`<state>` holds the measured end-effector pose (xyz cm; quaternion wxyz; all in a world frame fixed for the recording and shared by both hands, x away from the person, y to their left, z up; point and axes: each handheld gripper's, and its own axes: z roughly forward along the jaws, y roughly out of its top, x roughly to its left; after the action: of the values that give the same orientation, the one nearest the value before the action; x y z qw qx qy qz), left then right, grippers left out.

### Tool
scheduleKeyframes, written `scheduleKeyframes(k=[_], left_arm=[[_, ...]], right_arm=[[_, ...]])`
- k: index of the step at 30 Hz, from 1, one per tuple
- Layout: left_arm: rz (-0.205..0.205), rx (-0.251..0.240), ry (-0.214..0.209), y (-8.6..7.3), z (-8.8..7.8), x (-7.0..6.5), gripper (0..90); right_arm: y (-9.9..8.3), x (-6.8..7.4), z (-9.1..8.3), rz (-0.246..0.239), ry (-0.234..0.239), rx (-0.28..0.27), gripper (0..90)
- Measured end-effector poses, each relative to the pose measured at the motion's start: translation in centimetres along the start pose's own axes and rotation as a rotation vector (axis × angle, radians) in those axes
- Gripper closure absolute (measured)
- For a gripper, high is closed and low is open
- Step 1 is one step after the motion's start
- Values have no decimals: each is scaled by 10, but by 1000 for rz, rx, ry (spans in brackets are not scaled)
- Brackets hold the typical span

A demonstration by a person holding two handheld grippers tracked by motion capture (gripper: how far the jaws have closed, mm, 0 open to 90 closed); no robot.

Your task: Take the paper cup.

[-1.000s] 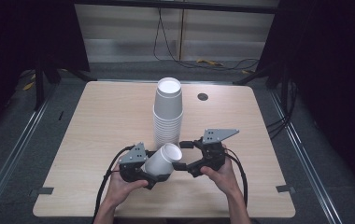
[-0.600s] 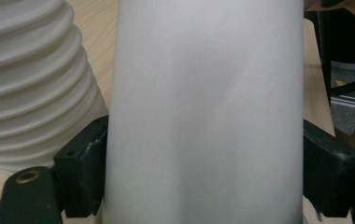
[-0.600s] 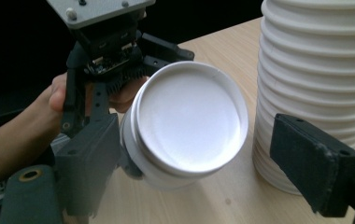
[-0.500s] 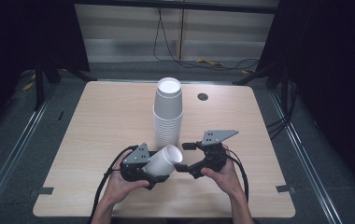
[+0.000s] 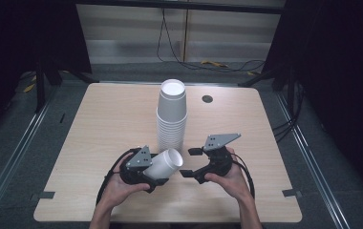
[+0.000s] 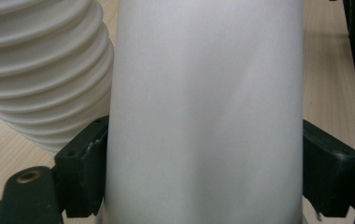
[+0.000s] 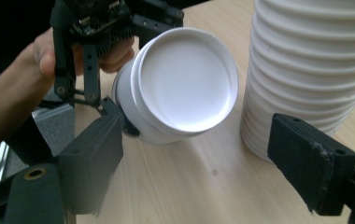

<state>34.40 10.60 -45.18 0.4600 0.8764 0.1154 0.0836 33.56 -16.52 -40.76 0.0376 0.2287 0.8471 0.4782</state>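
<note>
A tall stack of white paper cups (image 5: 171, 114) stands upright at the table's middle. My left gripper (image 5: 159, 168) is shut on a single white cup (image 5: 168, 160) that lies tilted just in front of the stack. In the left gripper view the cup's wall (image 6: 203, 102) sits between the two jaws, with the stack (image 6: 35, 70) at the upper left. My right gripper (image 5: 190, 162) stands open just right of that cup, apart from it. In the right gripper view the cup's round end (image 7: 185, 79) faces me beyond the open right gripper (image 7: 199, 158), with the stack (image 7: 315, 60) at the right.
The wooden table (image 5: 98, 124) has a small dark round hole (image 5: 207, 99) behind and right of the stack. Cables trail from both grippers toward the front edge. Dark floor and metal rails surround the table.
Very little: the right gripper has edged slightly right, away from the held cup. The left gripper and its cup stay about where they were.
</note>
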Motion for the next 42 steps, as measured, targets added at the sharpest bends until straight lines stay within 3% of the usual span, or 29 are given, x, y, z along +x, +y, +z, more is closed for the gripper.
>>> scheduleKeyframes(k=[2, 5, 14, 18, 22, 26, 32, 36, 39, 42], left_arm=[[20, 26, 11, 3, -1, 1, 165], [30, 28, 16, 7, -2, 2, 168], [24, 44, -5, 6, 0, 8, 168], [44, 88, -1, 10, 0, 11, 168], [52, 96, -18, 13, 1, 12, 168], [83, 143, -19, 16, 4, 13, 168], [100, 163, -8, 17, 5, 12, 169], [113, 177, -27, 17, 7, 12, 168], [119, 223, -32, 18, 8, 11, 168], [139, 238, -37, 23, 9, 11, 169]], right_arm=[[0, 0, 1, -6, -1, 26, 182], [0, 0, 3, -17, -11, 50, 188], [1, -1, 2, -32, -40, 88, 189], [0, 0, 4, -43, -45, 115, 179], [-2, -1, 8, -52, -37, 146, 173], [0, -3, 11, -67, -45, 186, 174], [1, -6, 17, -81, -33, 240, 177], [-1, -7, 22, -82, -33, 276, 182], [-2, -6, 26, -83, -32, 311, 183], [-2, -7, 28, -81, -22, 326, 183]])
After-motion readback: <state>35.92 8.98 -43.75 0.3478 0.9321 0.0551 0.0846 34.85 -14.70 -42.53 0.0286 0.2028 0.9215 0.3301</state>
